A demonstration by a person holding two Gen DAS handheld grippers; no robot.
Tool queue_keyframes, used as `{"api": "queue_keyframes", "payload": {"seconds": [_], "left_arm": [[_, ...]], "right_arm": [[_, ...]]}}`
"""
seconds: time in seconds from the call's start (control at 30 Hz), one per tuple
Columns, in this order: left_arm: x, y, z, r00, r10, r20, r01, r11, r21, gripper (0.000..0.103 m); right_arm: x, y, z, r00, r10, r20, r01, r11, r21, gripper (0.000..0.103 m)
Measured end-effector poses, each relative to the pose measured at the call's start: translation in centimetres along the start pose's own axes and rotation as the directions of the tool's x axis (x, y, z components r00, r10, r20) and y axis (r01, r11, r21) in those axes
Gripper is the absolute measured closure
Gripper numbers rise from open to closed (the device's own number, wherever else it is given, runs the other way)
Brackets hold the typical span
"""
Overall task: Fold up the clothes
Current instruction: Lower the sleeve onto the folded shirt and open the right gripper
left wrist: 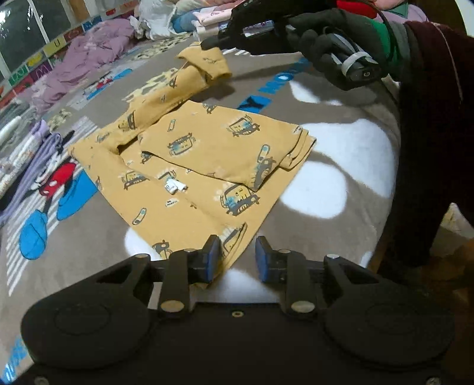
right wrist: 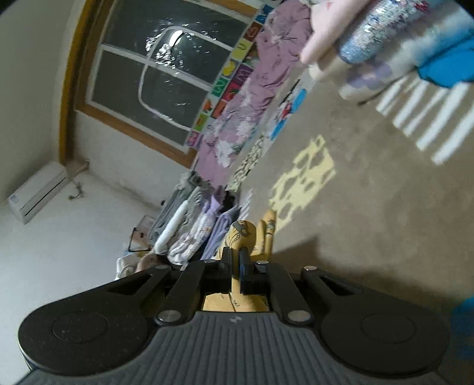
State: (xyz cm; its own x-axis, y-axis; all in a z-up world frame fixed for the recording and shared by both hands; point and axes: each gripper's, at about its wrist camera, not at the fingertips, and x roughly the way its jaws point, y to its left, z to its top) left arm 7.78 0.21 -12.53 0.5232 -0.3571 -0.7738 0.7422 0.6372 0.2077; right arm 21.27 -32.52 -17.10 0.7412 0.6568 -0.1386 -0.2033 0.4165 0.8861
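A yellow shirt (left wrist: 213, 154) printed with little cars lies partly folded on a grey cartoon blanket (left wrist: 340, 154). One sleeve (left wrist: 207, 63) is lifted toward the far side. My right gripper (left wrist: 207, 44), held by a black-gloved hand (left wrist: 323, 35), is shut on that sleeve's cuff. In the right wrist view the right gripper (right wrist: 235, 260) pinches yellow cloth (right wrist: 241, 234) that bunches beyond its tips. My left gripper (left wrist: 238, 257) hovers at the shirt's near hem corner. Its blue pads (left wrist: 211, 257) stand apart, the corner lies beside the left one, and nothing is pinched.
Crumpled purple bedding (left wrist: 97, 50) lies at the far left by a window. Folded clothes are stacked at the left edge (left wrist: 29, 148) and at the back (left wrist: 207, 17). A person's dark sleeve (left wrist: 429, 118) fills the right side. The stack of folded clothes (right wrist: 192, 231) also shows beyond the right gripper.
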Motion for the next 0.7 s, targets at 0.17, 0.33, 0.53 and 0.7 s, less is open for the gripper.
{"api": "queue_keyframes", "payload": {"seconds": [0.17, 0.33, 0.53, 0.7], "left_arm": [[-2.2, 3.0, 1.5, 0.991, 0.060, 0.116, -0.042, 0.988, -0.150, 0.078], [-0.8, 8.1, 3.8, 0.959, 0.260, 0.111, -0.209, 0.917, -0.340, 0.078], [4.5, 16.0, 6.0, 0.937, 0.350, 0.011, -0.312, 0.849, -0.427, 0.078], [7.9, 23.4, 6.0, 0.945, 0.325, -0.016, -0.272, 0.762, -0.587, 0.080]], "right_arm": [[0.6, -0.6, 0.4, 0.997, -0.064, -0.030, 0.063, 0.997, -0.051, 0.091], [2.3, -1.2, 0.6, 0.996, -0.051, -0.077, 0.048, 0.998, -0.052, 0.078], [3.0, -1.2, 0.2, 0.991, -0.072, -0.112, 0.065, 0.996, -0.063, 0.077], [2.8, -1.4, 0.2, 0.991, -0.072, -0.113, 0.064, 0.995, -0.070, 0.076]]}}
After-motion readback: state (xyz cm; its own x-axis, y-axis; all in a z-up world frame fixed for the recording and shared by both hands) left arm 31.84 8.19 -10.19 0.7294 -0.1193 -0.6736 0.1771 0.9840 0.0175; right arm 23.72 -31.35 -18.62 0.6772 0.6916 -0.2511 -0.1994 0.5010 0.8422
